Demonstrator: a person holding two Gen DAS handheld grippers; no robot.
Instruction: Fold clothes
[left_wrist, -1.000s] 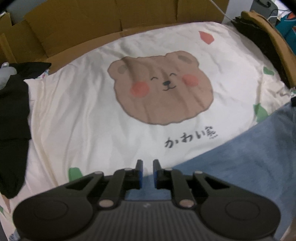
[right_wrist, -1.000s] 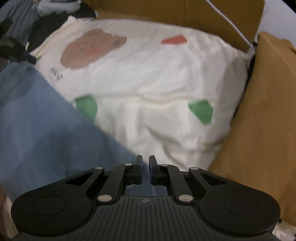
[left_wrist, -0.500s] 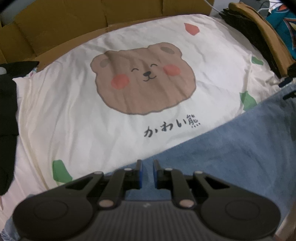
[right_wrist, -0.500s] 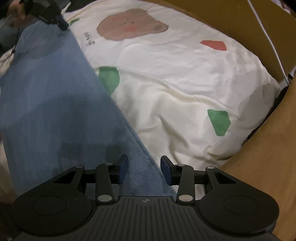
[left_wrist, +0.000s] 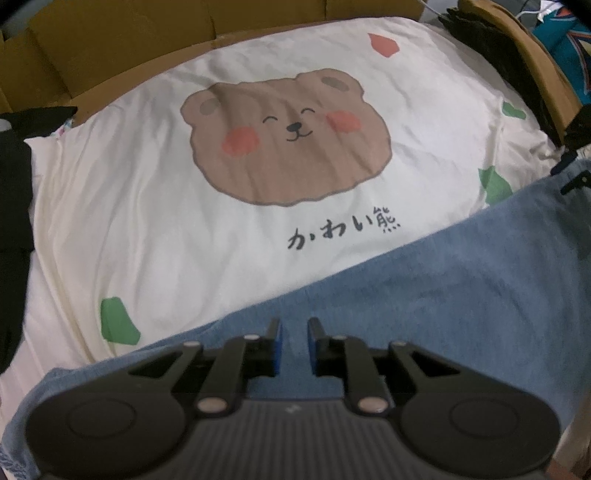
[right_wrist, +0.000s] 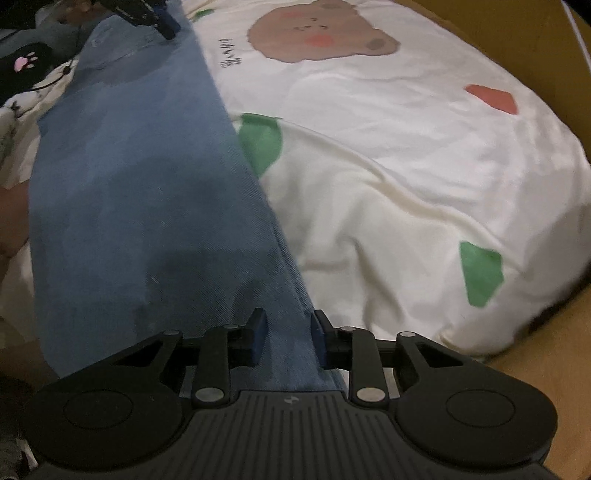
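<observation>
Across the bed: your cream bear-print duvet (left_wrist: 155, 192) spreads widest.
Denim garment (right_wrist: 140, 206): lies stretched along the duvet's near edge, between your two grippers.
Right gripper (right_wrist: 286, 338): jaws closing, denim edge between them, pads not pressing.
Left gripper (left_wrist: 294, 345): narrow gap over the denim; grip unclear.

You've got one blue denim garment (left_wrist: 461, 288), faded in patches, stretched out flat in a long band across the cream bear-print bedcover (left_wrist: 177, 206), straight folded edge toward the bear, far end slightly rumpled.
</observation>
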